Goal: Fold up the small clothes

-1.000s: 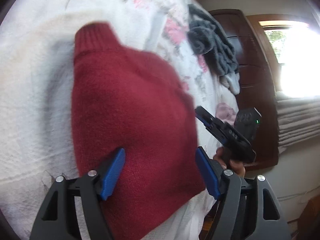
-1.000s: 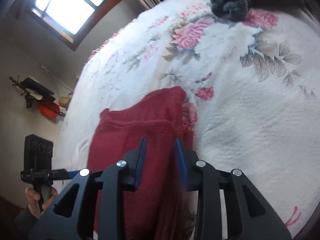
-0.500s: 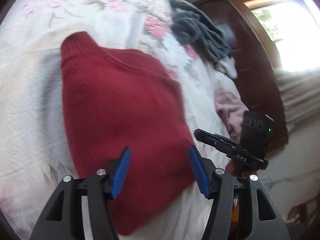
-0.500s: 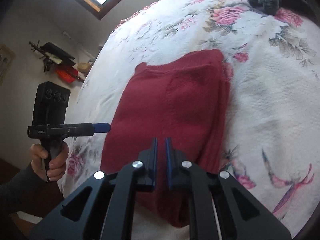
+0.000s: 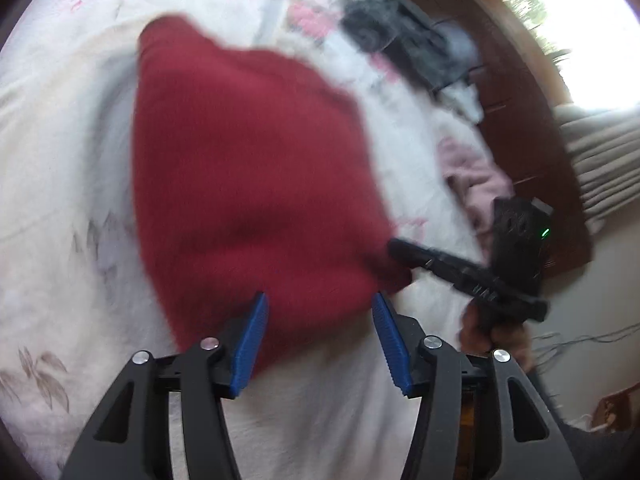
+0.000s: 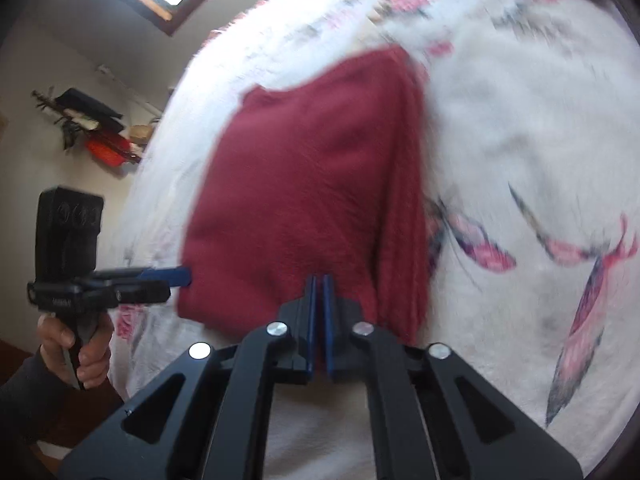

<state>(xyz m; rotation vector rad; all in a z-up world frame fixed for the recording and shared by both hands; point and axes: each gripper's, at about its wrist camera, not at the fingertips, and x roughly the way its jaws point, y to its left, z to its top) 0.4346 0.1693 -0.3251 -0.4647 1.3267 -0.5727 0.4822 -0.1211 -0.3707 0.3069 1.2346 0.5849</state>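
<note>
A red knitted sweater (image 5: 248,168) lies folded on the floral bedspread (image 5: 52,160), collar end away from me. My left gripper (image 5: 319,308) is open, its blue pads astride the sweater's near hem. In the right wrist view, my right gripper (image 6: 319,282) is shut on the near edge of the sweater (image 6: 312,176), and red fabric shows between the pads. The left gripper (image 6: 182,276) appears there side-on, its tip at the sweater's left corner. In the left wrist view, the right gripper (image 5: 396,246) touches the right corner. Both views are blurred by motion.
A grey pile of clothes (image 5: 384,28) and a pink garment (image 5: 472,176) lie near the bed's far side by dark wooden furniture (image 5: 520,120). A person's hand (image 6: 80,344) holds the left gripper's handle off the bed edge. A wall shelf (image 6: 92,128) carries clutter.
The right gripper's fingers went from apart to shut on the sweater's near edge. Both grippers drew back toward the near hem, and the left fingers came somewhat closer together.
</note>
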